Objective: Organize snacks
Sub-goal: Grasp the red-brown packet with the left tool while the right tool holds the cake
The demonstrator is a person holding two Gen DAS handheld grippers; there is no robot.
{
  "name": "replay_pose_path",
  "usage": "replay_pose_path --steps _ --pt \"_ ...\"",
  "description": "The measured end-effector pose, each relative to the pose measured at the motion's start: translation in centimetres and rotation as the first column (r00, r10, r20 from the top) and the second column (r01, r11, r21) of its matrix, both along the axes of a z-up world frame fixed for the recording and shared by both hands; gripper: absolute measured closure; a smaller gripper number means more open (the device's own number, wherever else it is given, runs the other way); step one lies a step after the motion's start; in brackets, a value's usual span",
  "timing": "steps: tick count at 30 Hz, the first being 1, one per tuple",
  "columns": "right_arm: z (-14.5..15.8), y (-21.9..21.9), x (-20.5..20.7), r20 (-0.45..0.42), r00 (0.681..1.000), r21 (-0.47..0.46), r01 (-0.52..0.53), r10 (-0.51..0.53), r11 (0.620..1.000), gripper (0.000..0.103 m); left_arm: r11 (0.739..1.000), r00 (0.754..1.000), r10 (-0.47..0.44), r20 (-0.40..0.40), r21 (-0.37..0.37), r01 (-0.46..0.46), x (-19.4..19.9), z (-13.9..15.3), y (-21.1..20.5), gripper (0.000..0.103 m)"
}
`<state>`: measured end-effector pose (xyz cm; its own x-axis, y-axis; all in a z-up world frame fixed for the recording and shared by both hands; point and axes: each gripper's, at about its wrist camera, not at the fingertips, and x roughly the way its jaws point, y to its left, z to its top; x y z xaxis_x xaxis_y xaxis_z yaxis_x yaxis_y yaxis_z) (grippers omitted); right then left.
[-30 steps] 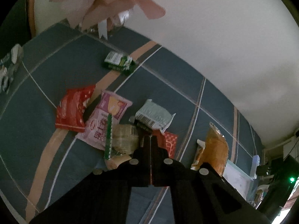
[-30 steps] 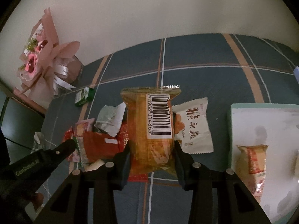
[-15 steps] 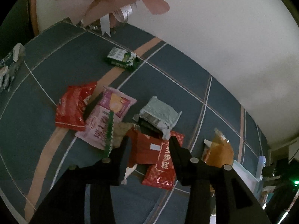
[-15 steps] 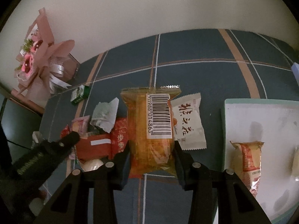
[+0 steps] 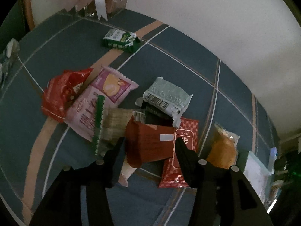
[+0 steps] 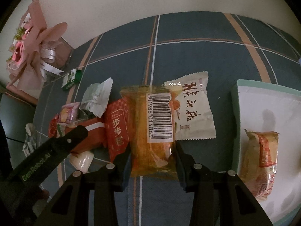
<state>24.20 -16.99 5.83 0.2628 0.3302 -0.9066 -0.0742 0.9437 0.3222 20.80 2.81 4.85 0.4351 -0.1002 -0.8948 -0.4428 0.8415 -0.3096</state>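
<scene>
My right gripper [image 6: 153, 150] is shut on an orange packet with a barcode label [image 6: 152, 131], held just above the checked blue cloth; the same packet shows at the right in the left wrist view [image 5: 223, 148]. My left gripper [image 5: 149, 145] hangs over the snack pile with its jaws opening. A dark red-brown packet [image 5: 150, 143] lies between its fingers, and I see no pad pressing on it. From the right wrist view the left gripper's finger [image 6: 75, 135] reaches in from the lower left over that packet.
A white tray with a teal rim [image 6: 235, 113] at the right holds an orange-red packet [image 6: 261, 162]. Also on the cloth: a white packet [image 6: 193, 111], a red one [image 6: 116, 128], pale green [image 5: 167, 96], pink [image 5: 105, 98], green-white [image 5: 120, 40]. A pink bouquet [image 6: 28, 43] stands far left.
The left gripper's jaws went from shut to apart while it sank onto the pile, so the red-brown packet now lies between them. The right gripper came down a little, still gripping the orange packet.
</scene>
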Motion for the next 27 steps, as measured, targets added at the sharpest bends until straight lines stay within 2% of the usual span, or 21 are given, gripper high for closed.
replay_pose_path --steps 3,7,10,15,18,20,23,27 --pt "-0.3 0.1 0.1 -0.010 1.000 0.003 -0.001 0.001 1.000 0.060 0.999 0.999 0.015 0.031 -0.040 -0.013 -0.3 0.5 0.3 0.051" --pt "-0.5 0.2 0.1 -0.017 1.000 0.004 -0.003 0.003 1.000 0.060 0.997 0.995 -0.001 0.100 -0.075 0.009 -0.3 1.7 -0.1 0.066" --pt "-0.5 0.3 0.1 -0.012 1.000 0.004 -0.002 0.002 1.000 0.060 0.994 0.991 -0.028 0.132 -0.102 0.042 0.1 2.1 -0.9 0.066" --pt "-0.6 0.2 0.1 -0.016 1.000 0.010 -0.002 0.003 1.000 0.060 0.992 0.996 -0.048 0.081 -0.116 0.057 0.5 0.2 -1.8 0.067" --pt "-0.7 0.0 0.1 -0.020 1.000 0.017 -0.001 0.001 1.000 0.060 0.994 0.998 -0.041 0.056 -0.103 0.046 0.7 -0.8 -1.9 0.072" --pt "-0.8 -0.1 0.1 -0.025 1.000 0.022 0.001 -0.001 1.000 0.060 0.996 0.998 -0.030 0.049 -0.087 0.034 0.3 -0.8 -1.9 0.076" --pt "-0.9 -0.1 0.1 -0.026 1.000 0.026 0.003 -0.002 1.000 0.060 0.995 0.998 -0.010 0.055 -0.099 0.015 0.3 -0.7 -1.5 0.077" --pt "-0.3 -0.2 0.1 -0.019 1.000 0.027 0.008 -0.007 1.000 0.060 0.997 0.997 -0.014 0.070 -0.078 0.020 0.0 0.7 -1.6 0.077"
